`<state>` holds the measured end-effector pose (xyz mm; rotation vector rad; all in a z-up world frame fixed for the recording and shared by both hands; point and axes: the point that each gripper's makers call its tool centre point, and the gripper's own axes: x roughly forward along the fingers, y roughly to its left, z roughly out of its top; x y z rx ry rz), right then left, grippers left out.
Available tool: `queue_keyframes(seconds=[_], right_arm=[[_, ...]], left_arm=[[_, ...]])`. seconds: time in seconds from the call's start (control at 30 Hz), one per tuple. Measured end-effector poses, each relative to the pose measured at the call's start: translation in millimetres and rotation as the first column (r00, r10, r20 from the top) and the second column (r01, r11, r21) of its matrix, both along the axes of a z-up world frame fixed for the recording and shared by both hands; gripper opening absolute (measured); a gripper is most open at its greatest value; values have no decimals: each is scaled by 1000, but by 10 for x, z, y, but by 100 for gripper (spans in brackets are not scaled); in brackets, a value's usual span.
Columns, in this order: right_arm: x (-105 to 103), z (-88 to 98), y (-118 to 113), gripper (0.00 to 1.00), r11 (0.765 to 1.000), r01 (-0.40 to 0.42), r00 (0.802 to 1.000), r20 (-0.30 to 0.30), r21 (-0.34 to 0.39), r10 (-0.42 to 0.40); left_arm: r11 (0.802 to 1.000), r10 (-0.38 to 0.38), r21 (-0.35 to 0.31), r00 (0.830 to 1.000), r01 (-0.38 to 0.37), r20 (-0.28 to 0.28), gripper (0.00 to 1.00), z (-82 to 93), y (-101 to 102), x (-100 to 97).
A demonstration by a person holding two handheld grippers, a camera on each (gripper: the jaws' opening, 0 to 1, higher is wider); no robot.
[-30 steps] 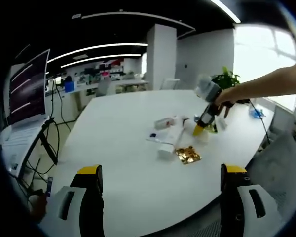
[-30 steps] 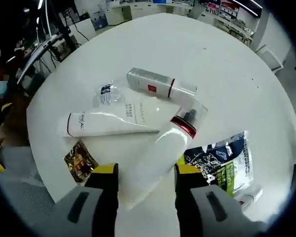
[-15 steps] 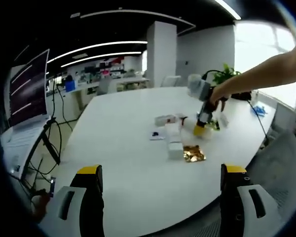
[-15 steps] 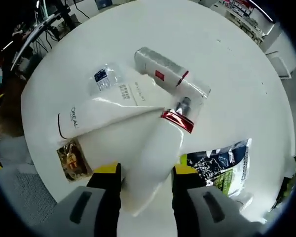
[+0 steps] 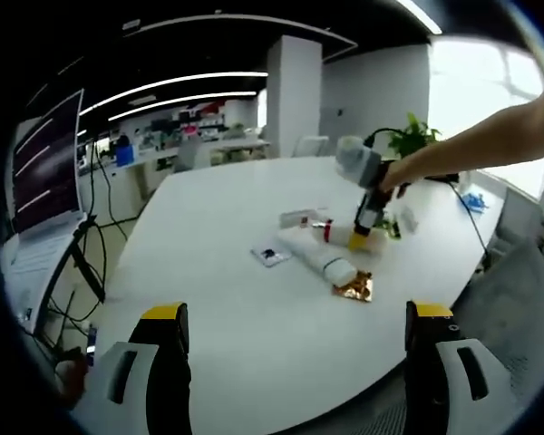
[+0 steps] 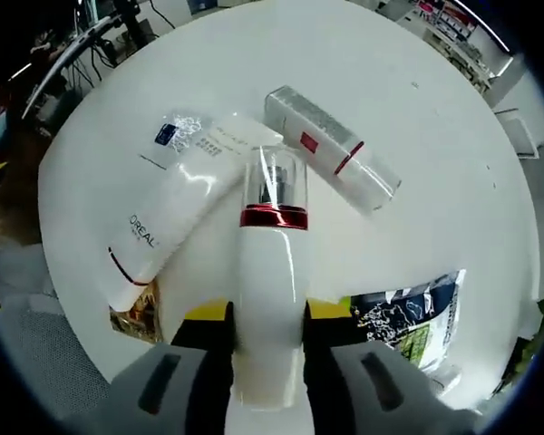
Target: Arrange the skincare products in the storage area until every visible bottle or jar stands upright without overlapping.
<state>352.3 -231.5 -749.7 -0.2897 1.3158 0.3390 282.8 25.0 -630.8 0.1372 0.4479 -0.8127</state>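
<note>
The right tongs (image 6: pixel 265 319) are closing on a white pump bottle (image 6: pixel 270 281), their yellow-tipped jaws pressing its body from both sides and holding it off the table (image 6: pixel 435 118), so the step in hand looks like carrying this bottle to a spot where it can be stood upright. The next move is probably calling for tipping the bottle until its base faces the table, then lowering it onto bare surface clear of the other products before letting go. The bottle is showing a smooth white body, a red band at the neck and a clear cap over the pump, pointing away from the camera. Beneath it a white tube (image 6: pixel 177 208) is lying flat, with a small sachet (image 6: pixel 172 136) just beside its far end and a gold foil packet (image 6: pixel 134 319) near its cap end. A silver boxed bottle (image 6: pixel 331 149) with a red mark is also lying on its side, near the tube, and a dark printed pouch (image 6: pixel 408 313) is resting to the right. In the left gripper view the left tongs (image 5: pixel 295 362) are hanging wide open, holding nothing, well apart from the cluster; from there it is hard to tell whether the lifted bottle is touching the tube.
</note>
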Motion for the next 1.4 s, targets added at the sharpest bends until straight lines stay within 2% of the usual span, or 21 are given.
queue_keyframes(seconds=[0.13, 0.23, 0.5, 0.53, 0.57, 0.67, 0.77, 0.83, 0.87, 0.9, 1.0, 1.03, 1.07, 1.1, 1.13, 1.17, 1.23, 1.3, 1.33, 1.37, 1.4], right_arm=[[5, -1, -6, 27, 1000, 5, 1000, -7, -2, -5], [-6, 3, -3, 27, 1000, -21, 1000, -9, 18, 21], [-90, 37, -4, 25, 974, 107, 994, -36, 198, -102], [-102, 48, 1, 25, 959, 148, 989, -41, 243, -142], [-111, 56, 4, 25, 945, 175, 985, -47, 277, -168], [-189, 90, 15, 25, 856, 311, 950, -99, 413, -297], [-252, 109, 20, 25, 771, 382, 919, -125, 509, -374], [-274, 137, 32, 25, 695, 418, 895, -132, 585, -427], [-287, 145, 34, 25, 663, 436, 882, -141, 609, -450], [-309, 167, 44, 25, 614, 455, 865, -157, 645, -476], [-349, 240, 84, 25, 522, 463, 841, -169, 716, -513], [-369, 276, 102, 25, 480, 466, 829, -179, 743, -530], [-384, 301, 124, 25, 453, 462, 825, -182, 762, -535], [-407, 343, 150, 25, 422, 454, 820, -184, 785, -542], [-420, 372, 170, 25, 406, 440, 820, -174, 801, -546], [-456, 421, 214, 25, 376, 426, 822, -179, 823, -541], [-477, 486, 256, 25, 357, 397, 825, -159, 845, -542], [-519, 561, 312, 26, 354, 353, 838, -125, 866, -531], [-546, 605, 357, 26, 379, 304, 855, -74, 874, -513], [-598, 624, 393, 26, 394, 295, 862, -65, 870, -502], [-612, 627, 405, 26, 392, 298, 860, -67, 871, -505]], left_arm=[[1000, -21, 15, 1000, 21, 9, 97, 0, -52, 30], [999, -48, -5, 999, 48, 10, 88, 20, -114, 26], [992, -105, -70, 994, 105, 3, 83, 84, -275, 20], [990, -113, -90, 993, 110, -33, 80, 74, -309, 5], [989, -116, -100, 993, 112, -32, 77, 88, -330, 26], [985, -143, -109, 988, 137, -50, 77, 89, -410, 27], [978, -179, -121, 981, 169, -80, 74, 93, -498, 11], [969, -221, -151, 962, 197, -159, 71, 63, -573, -71], [958, -245, -188, 956, 214, -158, 72, 98, -648, -74], [954, -243, -212, 959, 210, -144, 75, 136, -685, -47], [936, -259, -294, 944, 193, -203, 68, 194, -794, -47], [922, -268, -337, 941, 189, -204, 66, 240, -852, -15], [913, -277, -359, 940, 193, -201, 66, 267, -892, 4], [904, -289, -387, 925, 180, -245, 67, 266, -944, -4], [898, -301, -402, 917, 181, -261, 69, 273, -988, 2], [888, -319, -413, 916, 200, -242, 69, 299, -1050, 34], [886, -341, -406, 910, 225, -238, 67, 312, -1150, 55], [879, -360, -412, 900, 239, -246, 67, 315, -1246, 78], [876, -369, -415, 895, 244, -252, 67, 311, -1288, 89], [869, -379, -427, 890, 248, -254, 66, 310, -1348, 116], [860, -388, -448, 884, 245, -260, 66, 317, -1395, 127]])
